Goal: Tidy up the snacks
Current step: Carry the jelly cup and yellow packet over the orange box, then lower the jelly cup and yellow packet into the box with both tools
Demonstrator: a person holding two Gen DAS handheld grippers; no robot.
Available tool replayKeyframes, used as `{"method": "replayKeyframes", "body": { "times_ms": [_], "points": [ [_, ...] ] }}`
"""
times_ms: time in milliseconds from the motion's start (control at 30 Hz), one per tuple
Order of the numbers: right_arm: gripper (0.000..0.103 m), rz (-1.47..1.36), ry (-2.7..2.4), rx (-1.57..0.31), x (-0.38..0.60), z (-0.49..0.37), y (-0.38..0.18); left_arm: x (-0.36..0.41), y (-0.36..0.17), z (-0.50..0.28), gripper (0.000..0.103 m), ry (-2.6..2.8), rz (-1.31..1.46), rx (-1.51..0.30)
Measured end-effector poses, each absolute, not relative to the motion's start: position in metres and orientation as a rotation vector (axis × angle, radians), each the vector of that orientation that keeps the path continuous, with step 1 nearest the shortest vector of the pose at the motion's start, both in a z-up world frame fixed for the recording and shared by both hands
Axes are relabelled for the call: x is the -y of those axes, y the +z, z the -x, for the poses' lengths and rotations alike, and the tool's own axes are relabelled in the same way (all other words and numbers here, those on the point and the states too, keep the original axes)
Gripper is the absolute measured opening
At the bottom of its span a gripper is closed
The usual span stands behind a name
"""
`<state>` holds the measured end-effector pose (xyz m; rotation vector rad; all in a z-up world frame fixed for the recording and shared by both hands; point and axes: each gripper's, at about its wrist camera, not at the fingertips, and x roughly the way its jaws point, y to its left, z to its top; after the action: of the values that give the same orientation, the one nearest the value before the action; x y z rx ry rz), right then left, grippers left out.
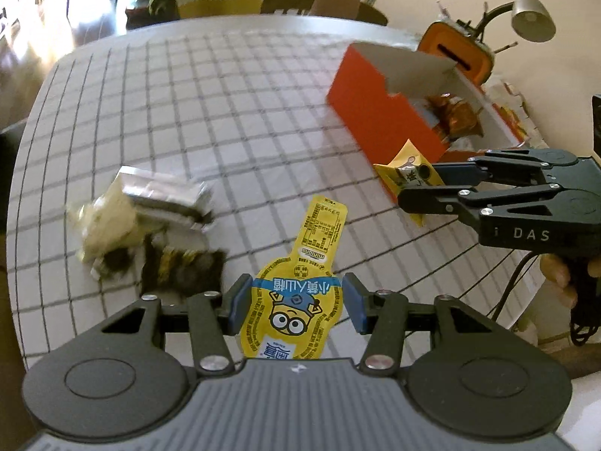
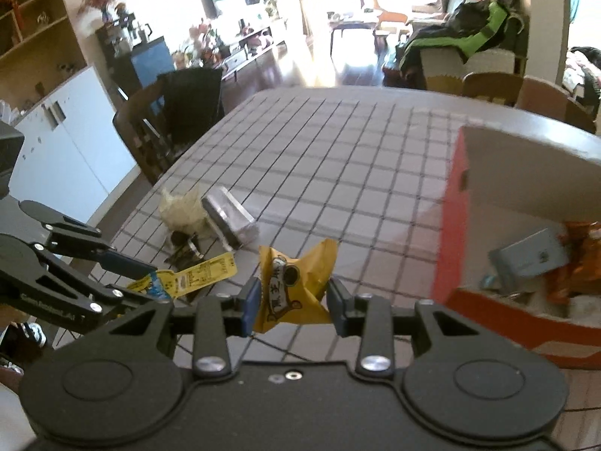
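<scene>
Both grippers (image 1: pixel 296 302) (image 2: pixel 295 302) clamped, angled downward.

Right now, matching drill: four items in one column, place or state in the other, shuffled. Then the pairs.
1. minion pouch
2. bear packet
3. orange box
4. silver pack

A. lying on the table
B. open, snacks inside
C. in the left gripper jaws
D. in the right gripper jaws

Pairs: 1-C, 2-D, 3-B, 4-A
</scene>
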<state>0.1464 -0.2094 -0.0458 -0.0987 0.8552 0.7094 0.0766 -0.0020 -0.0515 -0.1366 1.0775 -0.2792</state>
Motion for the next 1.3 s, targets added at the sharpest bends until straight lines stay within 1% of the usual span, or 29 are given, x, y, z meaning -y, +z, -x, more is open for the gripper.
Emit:
{"method": "replayKeyframes", "body": {
  "times_ms": [333,733,1033,1167,1300],
  "points": [
    [0.037,0.075,0.643,-0.792,0.272,-0.169,-0.022,0.064,-0.020,-0.109,0.051,-0.292,0.088,-0.996],
    [0.037,0.057,0.539,-0.770,0.339,-0.197,-0.028,0.150,-0.009,-0.164,0.051,-0.297,0.032,-0.970],
    [0.037,0.082,0.440,-0.792,0.389,-0.229,-0.046,0.203,-0.019,-0.215,0.051,-0.273,-0.021,-0.982],
    [0.037,0.093,0.394,-0.829,0.406,-0.238,-0.059,0.220,-0.030,-0.236,0.051,-0.245,-0.071,-0.988],
    [0.037,0.102,0.386,-0.873,0.416,-0.247,-0.072,0.232,-0.043,-0.257,0.051,-0.225,-0.086,-1.032]
  ]
}}
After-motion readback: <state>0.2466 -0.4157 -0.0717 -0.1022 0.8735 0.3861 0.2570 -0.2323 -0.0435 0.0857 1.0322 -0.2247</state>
